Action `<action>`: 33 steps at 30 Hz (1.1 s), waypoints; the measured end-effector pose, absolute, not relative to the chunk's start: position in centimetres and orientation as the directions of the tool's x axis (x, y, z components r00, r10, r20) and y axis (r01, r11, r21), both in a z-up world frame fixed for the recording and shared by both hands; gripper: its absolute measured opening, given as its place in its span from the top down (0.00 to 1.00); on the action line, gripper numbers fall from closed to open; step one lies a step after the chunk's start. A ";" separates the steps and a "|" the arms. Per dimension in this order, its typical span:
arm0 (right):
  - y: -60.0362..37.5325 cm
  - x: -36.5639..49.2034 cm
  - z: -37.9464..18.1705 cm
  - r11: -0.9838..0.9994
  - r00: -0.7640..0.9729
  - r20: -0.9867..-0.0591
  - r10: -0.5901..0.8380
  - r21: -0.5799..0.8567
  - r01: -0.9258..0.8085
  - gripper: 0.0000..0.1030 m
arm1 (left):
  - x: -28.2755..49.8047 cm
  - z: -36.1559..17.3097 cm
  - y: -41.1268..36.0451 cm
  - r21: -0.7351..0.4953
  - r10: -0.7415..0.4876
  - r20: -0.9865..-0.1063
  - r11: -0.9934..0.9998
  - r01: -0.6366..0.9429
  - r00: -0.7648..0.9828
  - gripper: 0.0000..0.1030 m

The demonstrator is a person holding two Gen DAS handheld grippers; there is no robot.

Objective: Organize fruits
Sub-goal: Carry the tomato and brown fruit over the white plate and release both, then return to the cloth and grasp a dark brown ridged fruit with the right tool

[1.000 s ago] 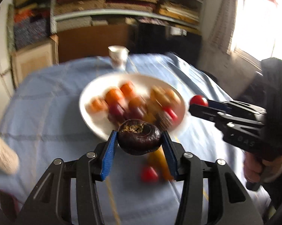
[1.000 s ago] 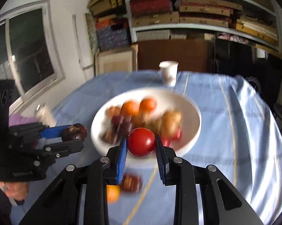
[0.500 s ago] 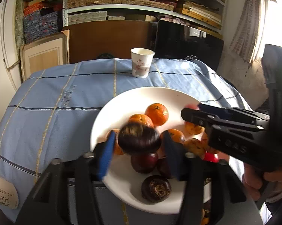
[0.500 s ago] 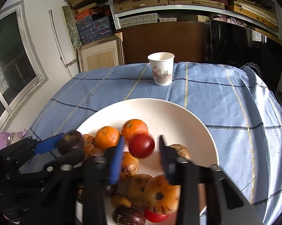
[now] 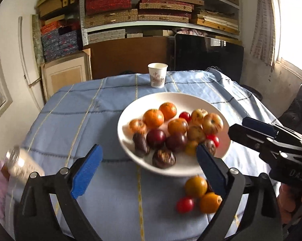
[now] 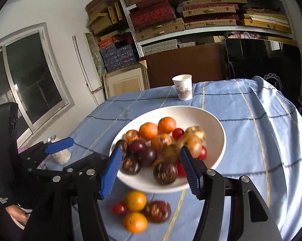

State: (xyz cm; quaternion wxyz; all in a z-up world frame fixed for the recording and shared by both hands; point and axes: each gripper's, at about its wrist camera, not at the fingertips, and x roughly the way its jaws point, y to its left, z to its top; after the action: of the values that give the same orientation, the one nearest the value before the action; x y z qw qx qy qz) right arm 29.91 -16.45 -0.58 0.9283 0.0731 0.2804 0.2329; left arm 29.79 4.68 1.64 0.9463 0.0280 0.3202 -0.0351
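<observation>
Fruits [image 6: 161,148], orange, dark purple, red, slightly blurred, on white plate [image 6: 213,120]

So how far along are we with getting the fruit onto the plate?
Most fruit already sits on the round white plate. Nothing is in hand: the left tool and the right tool are both opening, with nothing between the pads. Left on the blue tablecloth: two orange fruits, a small red one and a dark brown one.
</observation>
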 end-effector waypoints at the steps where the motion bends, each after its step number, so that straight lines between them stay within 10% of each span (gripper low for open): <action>1: -16.5 29.5 -0.8 0.883 0.737 -0.487 0.470 0.262 -0.390 0.40 | 29.3 1.4 4.9 0.024 -0.041 -0.611 0.997 0.071 0.791 0.09; 15: -18.0 29.9 -4.2 0.903 0.689 -0.585 0.429 0.271 -0.333 0.40 | 29.6 -2.7 9.5 -0.009 0.085 -0.680 0.992 -0.124 0.728 0.08; 33: -15.5 29.2 -6.8 0.889 0.542 -0.732 0.412 0.195 -0.413 0.66 | 29.5 -2.4 10.9 -0.045 0.091 -0.690 0.985 -0.168 0.718 0.08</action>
State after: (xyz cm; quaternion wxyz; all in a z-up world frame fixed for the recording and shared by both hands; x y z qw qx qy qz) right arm 29.22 -15.53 -6.81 0.8781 -0.0007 0.4168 0.2351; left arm 29.55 10.93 -2.39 0.9253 -0.0522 0.3689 0.0701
